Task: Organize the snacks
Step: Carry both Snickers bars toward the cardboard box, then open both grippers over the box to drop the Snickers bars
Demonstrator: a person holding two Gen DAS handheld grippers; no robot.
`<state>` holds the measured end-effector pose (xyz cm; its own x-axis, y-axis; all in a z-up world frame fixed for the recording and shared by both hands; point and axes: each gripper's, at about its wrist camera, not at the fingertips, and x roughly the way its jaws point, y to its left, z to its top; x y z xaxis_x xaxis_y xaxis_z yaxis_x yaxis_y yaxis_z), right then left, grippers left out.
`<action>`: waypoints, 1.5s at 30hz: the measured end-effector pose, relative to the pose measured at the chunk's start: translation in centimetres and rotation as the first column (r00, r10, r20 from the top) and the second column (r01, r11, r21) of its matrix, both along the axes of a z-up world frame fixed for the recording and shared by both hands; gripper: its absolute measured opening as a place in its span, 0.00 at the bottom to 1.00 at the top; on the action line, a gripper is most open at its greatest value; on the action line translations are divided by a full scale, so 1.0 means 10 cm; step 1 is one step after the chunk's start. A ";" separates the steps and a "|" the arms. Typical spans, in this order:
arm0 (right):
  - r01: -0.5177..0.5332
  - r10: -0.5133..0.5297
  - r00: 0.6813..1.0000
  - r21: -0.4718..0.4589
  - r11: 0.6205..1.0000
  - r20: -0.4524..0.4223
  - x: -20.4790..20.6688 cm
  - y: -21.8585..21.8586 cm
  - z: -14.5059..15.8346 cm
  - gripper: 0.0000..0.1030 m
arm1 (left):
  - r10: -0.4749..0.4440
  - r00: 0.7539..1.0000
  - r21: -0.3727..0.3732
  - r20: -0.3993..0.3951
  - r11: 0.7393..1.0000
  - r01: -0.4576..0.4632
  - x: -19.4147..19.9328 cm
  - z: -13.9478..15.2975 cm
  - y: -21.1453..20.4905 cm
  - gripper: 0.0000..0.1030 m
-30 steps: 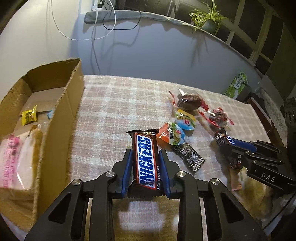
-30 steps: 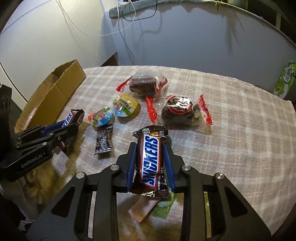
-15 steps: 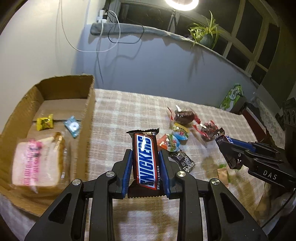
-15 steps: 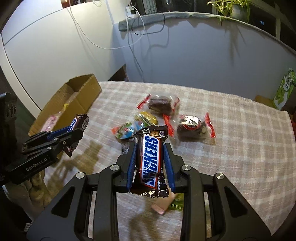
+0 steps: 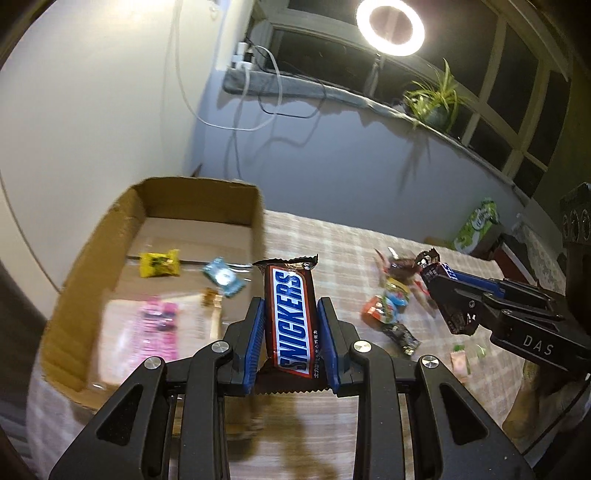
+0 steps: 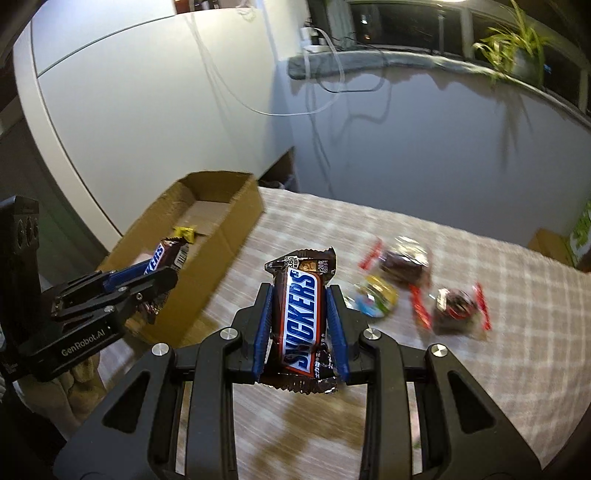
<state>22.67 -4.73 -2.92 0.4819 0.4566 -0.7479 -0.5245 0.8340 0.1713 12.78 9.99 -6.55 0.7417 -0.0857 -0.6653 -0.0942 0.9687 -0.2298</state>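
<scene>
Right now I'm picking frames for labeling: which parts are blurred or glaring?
Left wrist view: sharp Snickers bar, smeared pink packet, ring light blown out. Right wrist view: sharp second bar, streaked tablecloth, blurred loose snacks.

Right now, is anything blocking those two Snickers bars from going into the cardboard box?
Nothing visible does. The box is open-topped, and the snacks in it leave bare floor. The left tongs hold their bar at its near wall; the right tongs hold theirs over the table.
</scene>
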 end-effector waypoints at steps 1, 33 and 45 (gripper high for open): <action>-0.009 0.009 1.000 0.000 1.000 0.003 0.01 0.06 0.01 0.29 | 0.007 1.000 -0.001 0.001 1.000 -0.007 -0.01 0.00 0.04 0.26; -0.218 0.217 0.975 -0.014 0.976 -0.043 0.35 1.67 -0.28 0.29 | 0.170 0.985 -0.012 -0.035 0.985 -0.170 -0.02 -0.13 0.93 0.27; -0.199 0.199 0.980 -0.003 0.980 -0.015 0.37 1.63 -0.20 0.60 | 0.205 0.979 -0.026 -0.018 0.978 -0.206 -0.05 -0.08 1.00 0.49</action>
